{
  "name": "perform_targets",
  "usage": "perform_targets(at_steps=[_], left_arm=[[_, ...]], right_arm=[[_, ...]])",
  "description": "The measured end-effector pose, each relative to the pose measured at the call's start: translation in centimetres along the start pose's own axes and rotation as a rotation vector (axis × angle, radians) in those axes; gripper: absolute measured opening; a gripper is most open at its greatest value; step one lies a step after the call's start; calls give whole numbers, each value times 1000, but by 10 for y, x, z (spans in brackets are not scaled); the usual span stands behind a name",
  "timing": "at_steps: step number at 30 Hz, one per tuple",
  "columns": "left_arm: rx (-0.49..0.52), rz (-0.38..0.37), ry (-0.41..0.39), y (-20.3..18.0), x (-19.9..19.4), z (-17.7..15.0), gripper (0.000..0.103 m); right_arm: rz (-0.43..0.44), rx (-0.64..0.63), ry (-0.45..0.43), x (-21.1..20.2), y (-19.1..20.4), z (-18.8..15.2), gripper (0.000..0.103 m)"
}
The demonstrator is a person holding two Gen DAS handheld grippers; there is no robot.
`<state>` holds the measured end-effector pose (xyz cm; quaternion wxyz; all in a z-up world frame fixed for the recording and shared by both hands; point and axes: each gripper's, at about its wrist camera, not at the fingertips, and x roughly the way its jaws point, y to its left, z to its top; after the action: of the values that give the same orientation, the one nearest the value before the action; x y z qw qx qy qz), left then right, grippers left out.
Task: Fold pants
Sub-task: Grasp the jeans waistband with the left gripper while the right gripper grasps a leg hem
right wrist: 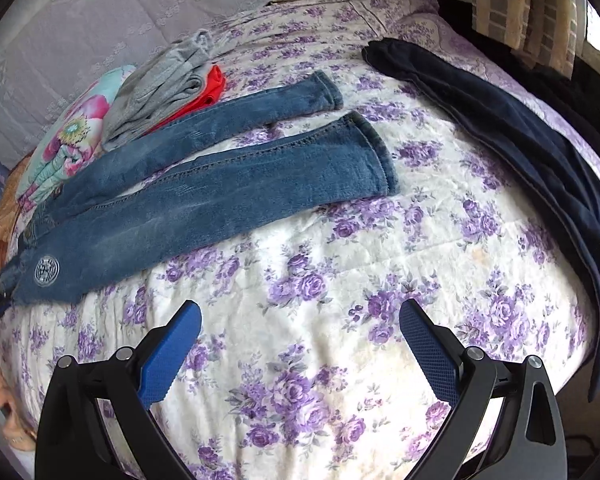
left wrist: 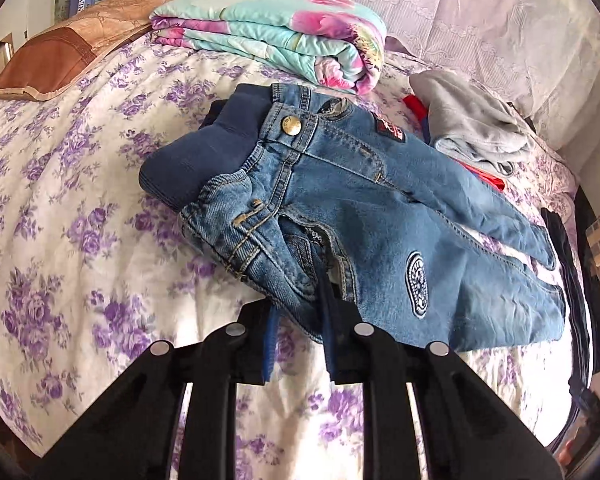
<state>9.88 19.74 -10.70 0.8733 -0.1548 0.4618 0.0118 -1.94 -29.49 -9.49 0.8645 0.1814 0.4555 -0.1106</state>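
Observation:
Small blue jeans [left wrist: 340, 196] lie on the floral bed [left wrist: 60, 200], waist to the left, legs stretching right. My left gripper [left wrist: 300, 300] is shut on the jeans' near hip edge by the waistband. In the right wrist view the two jean legs [right wrist: 228, 168] lie spread apart on the bed, cuffs toward the right. My right gripper [right wrist: 300, 344] is open and empty, hovering over bare bedspread below the nearer leg.
A folded floral quilt [left wrist: 276, 32] and a brown pillow [left wrist: 84, 36] lie at the back. Grey and red clothes [left wrist: 472, 120] sit beside the jeans. A dark navy garment [right wrist: 520, 152] lies along the bed's right side.

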Motion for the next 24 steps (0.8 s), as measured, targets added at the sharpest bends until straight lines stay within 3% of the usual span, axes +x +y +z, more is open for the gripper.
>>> perform_targets(at_steps=[6,10,11,12,14,19,24], left_arm=[[-28,-11,60,11,23,5,17],[-23,-25,69,14,26,5,18],[-31,-29,80,16,29,6,19],[-43,-37,95,18,32,8,20],[-76,-58,108,23,37,11,19],[-62,-12,44,14,31,8,13],[-63,8,-19,13,3,-2,10]], right_arm=[[189,176,121,67,-22,45,100],[175,211,116,96,-12,62,94],[173,214,101,100,-10,66,85],[170,221,86,103,-8,68,54],[173,239,75,111,-8,73,16],[152,228,51,107,-7,76,12],[249,221,-8,47,-21,68,9]])
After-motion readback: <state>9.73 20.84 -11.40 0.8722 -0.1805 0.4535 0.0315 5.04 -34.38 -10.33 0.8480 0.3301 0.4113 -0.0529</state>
